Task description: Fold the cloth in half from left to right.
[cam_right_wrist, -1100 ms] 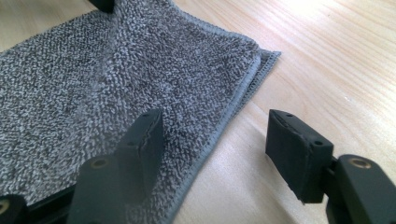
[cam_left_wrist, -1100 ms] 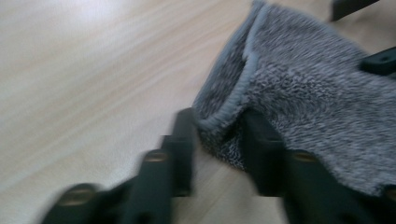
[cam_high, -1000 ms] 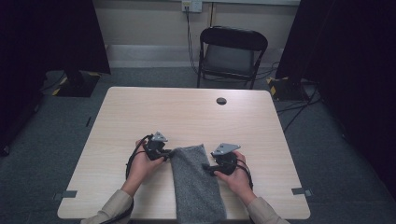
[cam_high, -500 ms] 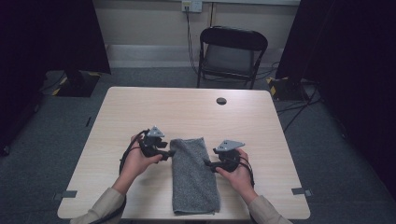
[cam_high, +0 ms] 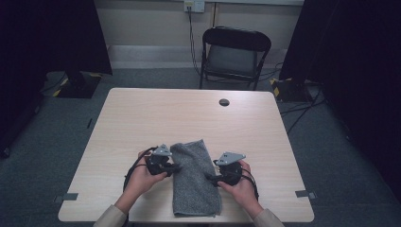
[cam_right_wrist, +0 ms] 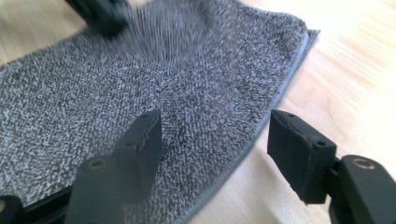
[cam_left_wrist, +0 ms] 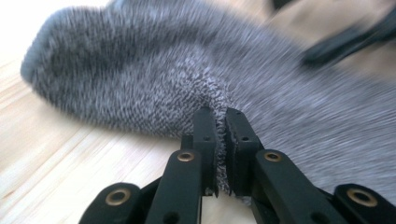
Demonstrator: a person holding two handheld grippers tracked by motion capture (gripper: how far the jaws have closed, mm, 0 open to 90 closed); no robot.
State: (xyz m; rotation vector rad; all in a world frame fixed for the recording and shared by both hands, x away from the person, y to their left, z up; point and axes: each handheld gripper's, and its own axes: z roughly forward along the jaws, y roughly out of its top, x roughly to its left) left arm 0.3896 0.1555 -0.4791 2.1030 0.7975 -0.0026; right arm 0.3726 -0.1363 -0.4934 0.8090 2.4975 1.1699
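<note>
Pinching the grey towel (cam_high: 194, 177) at its left long edge, left gripper (cam_high: 172, 166) has jaws clamped together on a raised fold of the terry pile; seen close in the left gripper view (cam_left_wrist: 219, 140), towel (cam_left_wrist: 187, 79) bunched up around the tips. Right gripper (cam_high: 212, 178) sits at the towel's right long edge, jaws wide apart, holding nothing; right gripper view (cam_right_wrist: 215, 140) shows one jaw over the pile and the other over bare wood, hemmed edge of the towel (cam_right_wrist: 140, 93) running between them. Whether the jaws touch the cloth, cannot tell.

Towel lies lengthwise at 6 o'clock on the light wood table (cam_high: 142, 118), folded into a narrow strip, near end reaching the table's front edge, far end rounded, pointing to 12. Both hands flank it, at 8 and 4 o'clock.

Open room: whole far half of the tabletop bare toward 12, apart from a small dark round cap (cam_high: 224, 102) near the far edge at 1 o'clock. Bare wood also at 9 and 3. Black folding chair (cam_high: 234, 54) stands beyond the table at 12.
</note>
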